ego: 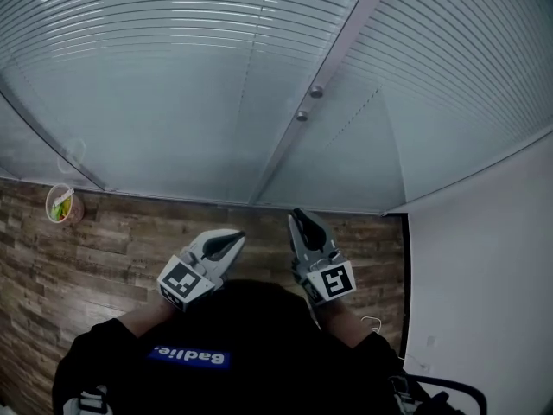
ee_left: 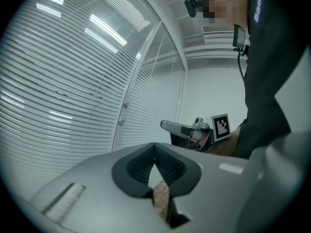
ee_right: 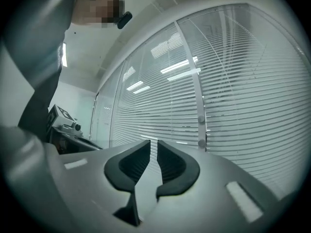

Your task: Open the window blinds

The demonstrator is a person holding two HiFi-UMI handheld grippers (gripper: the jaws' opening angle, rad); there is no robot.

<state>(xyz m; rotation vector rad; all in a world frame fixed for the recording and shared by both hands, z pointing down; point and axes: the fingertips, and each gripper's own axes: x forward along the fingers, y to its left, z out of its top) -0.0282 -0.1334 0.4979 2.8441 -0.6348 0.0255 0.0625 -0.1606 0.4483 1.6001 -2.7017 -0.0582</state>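
— Where are the blinds (ego: 173, 76)?

— Straight ahead of the person, filling the top of the head view. They hang in wide panels, the slats horizontal and lying close together, with ceiling lights reflected across them. A pale frame post (ego: 341, 46) runs between two panels and carries two small round knobs (ego: 308, 104), one just above the other.

— And the grippers?

— Both are held level in front of the person's chest, side by side and pointing towards the blinds, clear of them. Neither touches a slat or a knob.

— What is the left gripper (ego: 226, 245) doing?

— In its own view the left gripper (ee_left: 155, 149) has its dark pads meeting at the tips, with nothing between them. Beyond it the blinds (ee_left: 58, 91) curve off to the left, and the right gripper (ee_left: 187, 128) shows beside it.

— And the right one?

— The right gripper (ee_right: 153, 149) stands narrowly parted: a thin slit shows between the pads, and only the blinds (ee_right: 243, 91) are seen through it. The knobs (ee_right: 200, 130) sit just right of its line.

— Anything else in view?

— A wood-patterned floor (ego: 104, 258) below the blinds, a small cup (ego: 60, 204) on it at the far left near the panel's foot, and a white wall (ego: 484, 275) on the right.
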